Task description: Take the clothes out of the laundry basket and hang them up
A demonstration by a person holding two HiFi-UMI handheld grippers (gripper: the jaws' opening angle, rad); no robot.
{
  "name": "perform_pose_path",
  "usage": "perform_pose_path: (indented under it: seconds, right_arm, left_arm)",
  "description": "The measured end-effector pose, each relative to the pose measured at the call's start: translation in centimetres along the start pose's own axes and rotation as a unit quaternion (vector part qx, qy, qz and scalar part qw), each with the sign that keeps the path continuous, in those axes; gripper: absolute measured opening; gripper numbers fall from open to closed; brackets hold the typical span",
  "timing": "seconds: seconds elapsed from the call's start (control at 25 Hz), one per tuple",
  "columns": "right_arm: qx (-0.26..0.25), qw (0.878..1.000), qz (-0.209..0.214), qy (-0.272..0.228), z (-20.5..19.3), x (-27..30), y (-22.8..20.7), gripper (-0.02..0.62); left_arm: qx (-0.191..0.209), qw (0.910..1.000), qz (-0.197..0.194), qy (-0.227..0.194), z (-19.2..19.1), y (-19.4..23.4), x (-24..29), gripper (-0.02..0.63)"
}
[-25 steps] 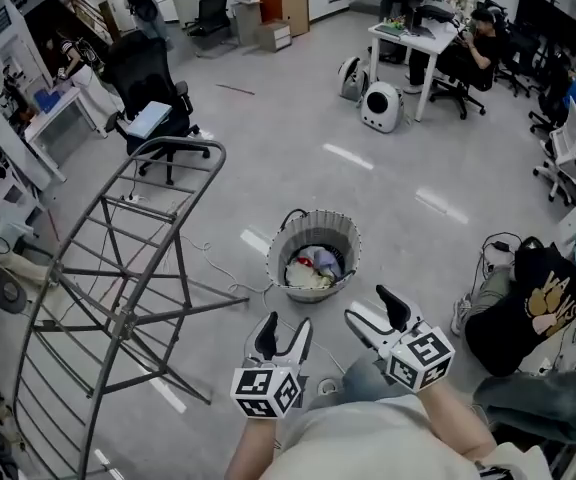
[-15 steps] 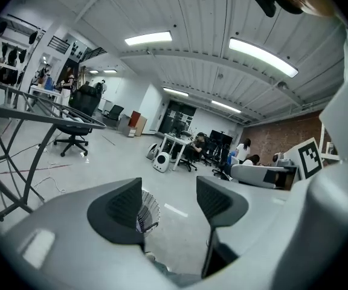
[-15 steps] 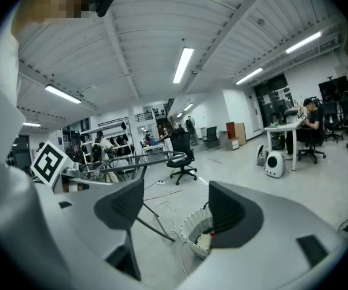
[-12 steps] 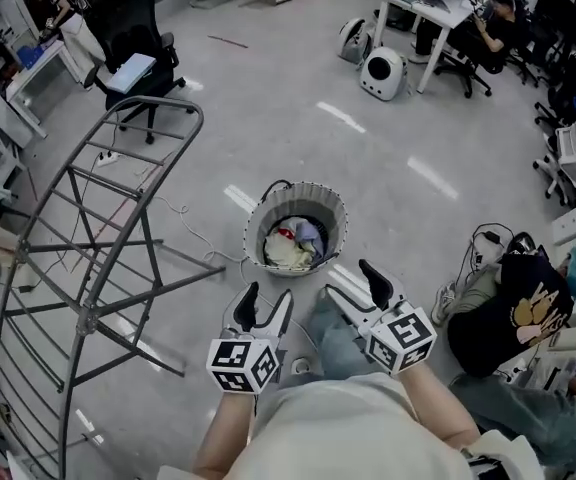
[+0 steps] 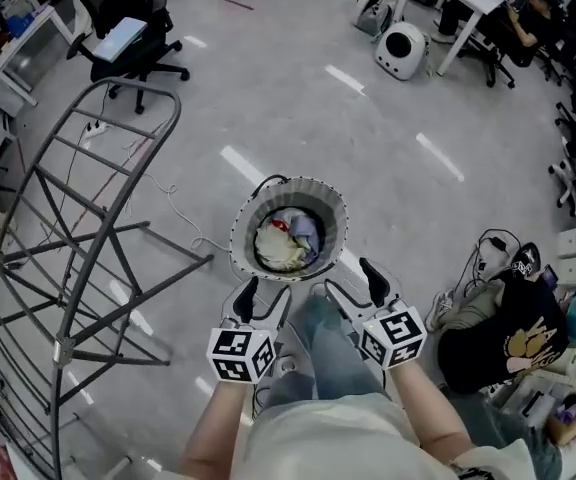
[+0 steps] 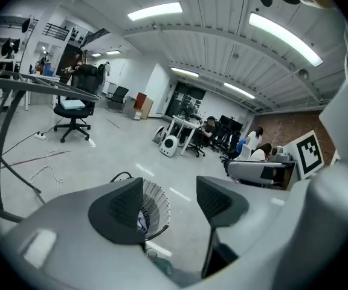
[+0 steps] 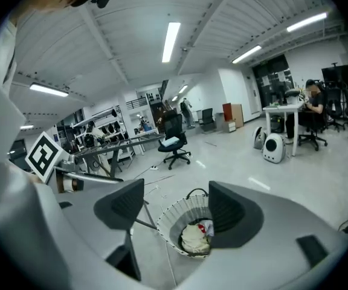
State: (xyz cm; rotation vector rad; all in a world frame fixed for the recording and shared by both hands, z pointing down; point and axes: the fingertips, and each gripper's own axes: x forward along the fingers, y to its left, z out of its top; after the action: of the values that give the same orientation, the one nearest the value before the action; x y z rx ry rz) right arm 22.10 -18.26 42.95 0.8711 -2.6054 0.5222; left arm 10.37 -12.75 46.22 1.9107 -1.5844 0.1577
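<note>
The person has stepped up to the laundry basket [image 5: 298, 185]. A second ago it stood well ahead on the floor; now it sits just in front of the feet, and the head view looks almost straight down into it. Both hands have sunk and moved forward with that step. The left gripper [image 5: 264, 301] and the right gripper [image 5: 353, 286] now hang close to the near rim, one on each side of the person's leg.

Neither gripper has taken anything. The left jaws are spread as wide as before, with only the floor and the basket's wall showing between them. The right jaws are also spread and empty, and the right gripper view looks between them into the basket.

The clothes [image 5: 278, 250] lie untouched at the bottom: a cream piece with a bit of red and something bluish beside it. The drying rack [image 5: 61, 349] stands bare to the left, near the basket.

So the approach looks nearly done and the first pick has not begun. The next move probably calls for a reach down past the rim to pinch the top garment.
</note>
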Motion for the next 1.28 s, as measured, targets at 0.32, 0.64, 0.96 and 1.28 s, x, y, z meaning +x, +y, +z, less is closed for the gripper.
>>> perform_pose_path:
  seconds: [0.32,0.64,0.96,1.28]
  right_arm:
    - [0.008,0.998,0.008,0.056,-4.8,6.9,-5.1,0.302]
    - [0.019,0.994,0.010,0.108,-10.9,12.6,-9.7,0.283]
    - [0.027,0.990,0.011,0.141,-17.0,17.8,-13.7,0.270]
    - [0.044,0.986,0.007,0.164,-23.1,21.7,-17.8,0.259]
  left_arm:
    - [0.001,0.9978,0.011,0.065,-4.6,3.3,10.1,0.275]
    - [-0.040,0.9910,0.031,0.124,-11.4,8.6,20.1,0.275]
    - [-0.080,0.9820,0.025,0.169,-18.6,12.2,29.9,0.275]
    - [-0.073,0.9714,0.041,0.222,-26.6,15.0,39.0,0.275]
